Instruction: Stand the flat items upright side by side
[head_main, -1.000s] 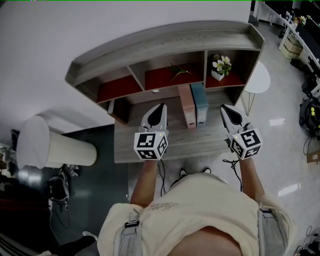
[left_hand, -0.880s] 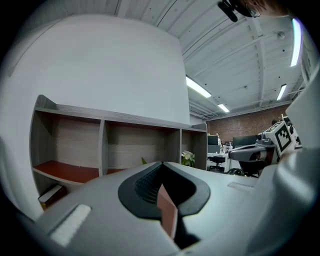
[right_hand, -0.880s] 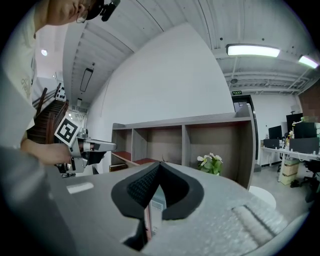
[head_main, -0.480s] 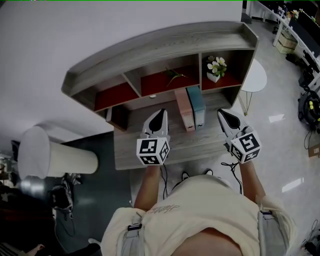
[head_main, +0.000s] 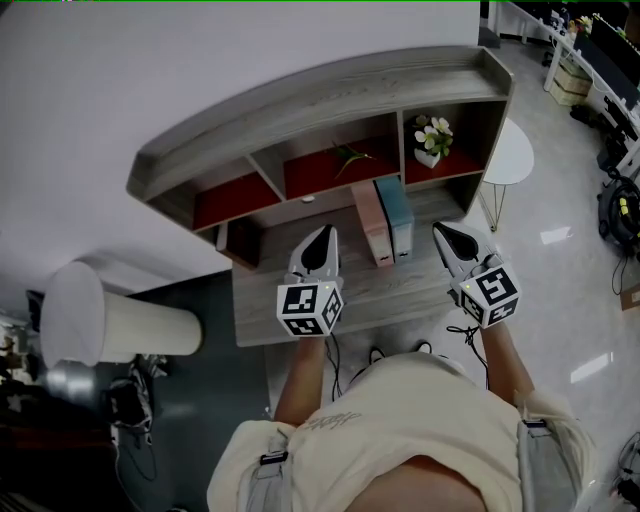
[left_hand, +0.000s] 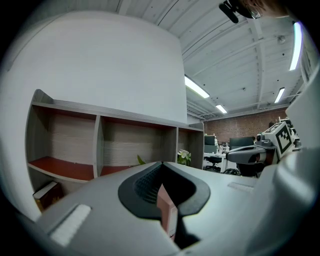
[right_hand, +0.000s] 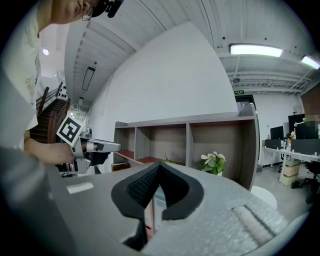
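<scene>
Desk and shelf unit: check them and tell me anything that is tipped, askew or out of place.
Nothing stands out. The pink file and the blue file stand upright, side by side, on the desk. The potted flowers sit upright in the right compartment of the shelf unit. Nothing looks spilled or damaged.

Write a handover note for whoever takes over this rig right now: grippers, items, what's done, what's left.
Left gripper: shut, empty, held level over the desk, left of the items.
Right gripper: shut, empty, level, right of them.
Items: pink folder and teal folder stand upright side by side at the back of the desk.
Done: both appear stood up.
Left: probably nothing; a dark book in the left nook may need checking.
</scene>
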